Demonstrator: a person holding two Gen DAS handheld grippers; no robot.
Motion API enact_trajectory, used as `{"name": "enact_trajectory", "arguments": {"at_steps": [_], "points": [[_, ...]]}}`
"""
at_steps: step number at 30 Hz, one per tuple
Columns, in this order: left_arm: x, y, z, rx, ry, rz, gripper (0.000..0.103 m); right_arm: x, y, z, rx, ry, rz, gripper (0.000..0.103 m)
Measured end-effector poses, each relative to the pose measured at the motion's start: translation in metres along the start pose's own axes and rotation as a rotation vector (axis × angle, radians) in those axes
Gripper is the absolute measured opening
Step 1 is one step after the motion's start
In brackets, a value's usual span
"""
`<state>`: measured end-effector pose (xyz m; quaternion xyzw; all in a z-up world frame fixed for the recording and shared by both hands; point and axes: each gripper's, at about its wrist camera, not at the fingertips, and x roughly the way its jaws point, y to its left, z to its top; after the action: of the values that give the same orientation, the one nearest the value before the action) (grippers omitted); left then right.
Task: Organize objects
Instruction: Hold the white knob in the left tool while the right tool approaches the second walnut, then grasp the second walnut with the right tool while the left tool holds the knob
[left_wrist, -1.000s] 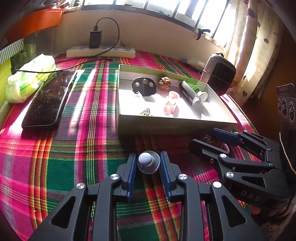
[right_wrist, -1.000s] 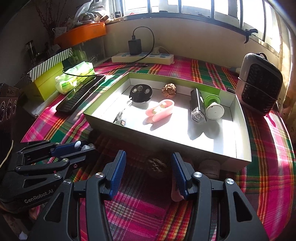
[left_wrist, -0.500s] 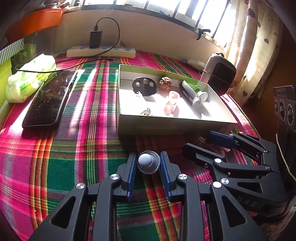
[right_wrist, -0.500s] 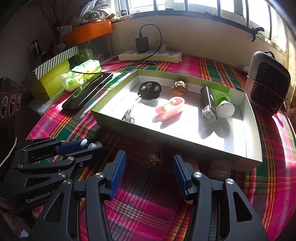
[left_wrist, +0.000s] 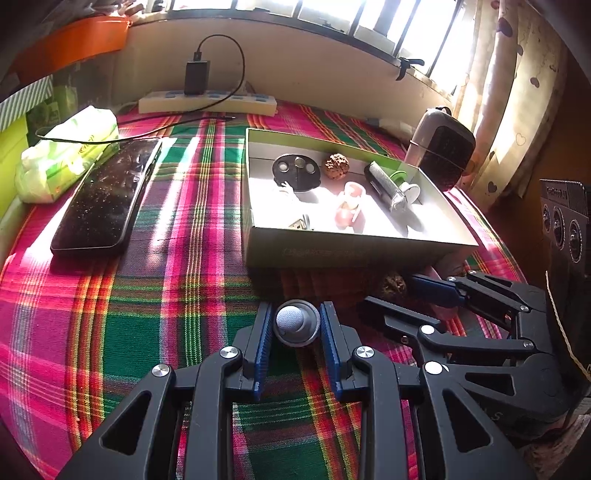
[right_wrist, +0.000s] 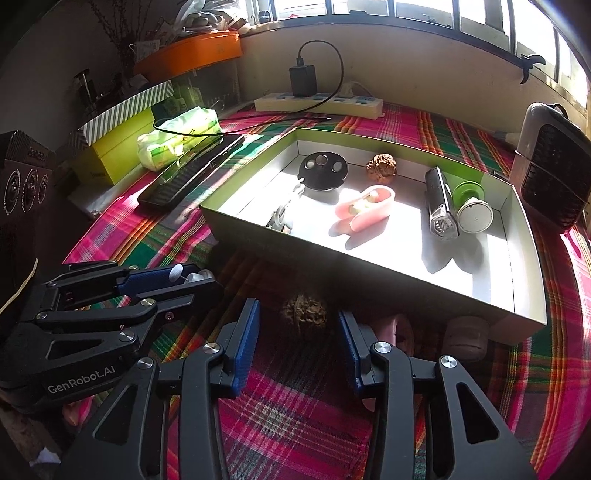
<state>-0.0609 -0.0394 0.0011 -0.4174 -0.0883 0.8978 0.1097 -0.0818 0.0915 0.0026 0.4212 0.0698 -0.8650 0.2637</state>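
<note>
Presently, a small round grey-domed object is held between the blue fingers of the left gripper, which are set narrow and pressed against its two sides, above the plaid-covered surface. The right gripper is positioned near the front wall of the open box, and its fingers are closing around a dark walnut that lies on the cloth between them; a gap is visible on both sides of the walnut, so no contact is recorded. In the left wrist view the same walnut is seen just in front of the box wall, beside the right gripper's blue pad. Inside the box are noted a black round holder, a second, lighter walnut, a pink open case, a dark cylindrical light and a green-and-white round item. Two pale objects are partly hidden in shadow at the box's near right corner; what they are cannot be told. To the left of the box a black phone and a green tissue pack are lying, and a power strip is placed at the far edge.
</note>
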Motion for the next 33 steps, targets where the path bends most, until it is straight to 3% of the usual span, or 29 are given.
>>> {"name": "enact_trajectory", "arguments": {"at_steps": [10, 33], "points": [[0.0002, 0.0002, 0.0006, -0.002, 0.0, -0.001, 0.024, 0.0004, -0.0019, 0.0003, 0.004, 0.002, -0.025, 0.031], [0.0006, -0.0003, 0.0006, 0.006, 0.0, 0.008, 0.024, -0.0008, -0.0017, 0.0001, 0.005, 0.002, -0.03, 0.03]]}}
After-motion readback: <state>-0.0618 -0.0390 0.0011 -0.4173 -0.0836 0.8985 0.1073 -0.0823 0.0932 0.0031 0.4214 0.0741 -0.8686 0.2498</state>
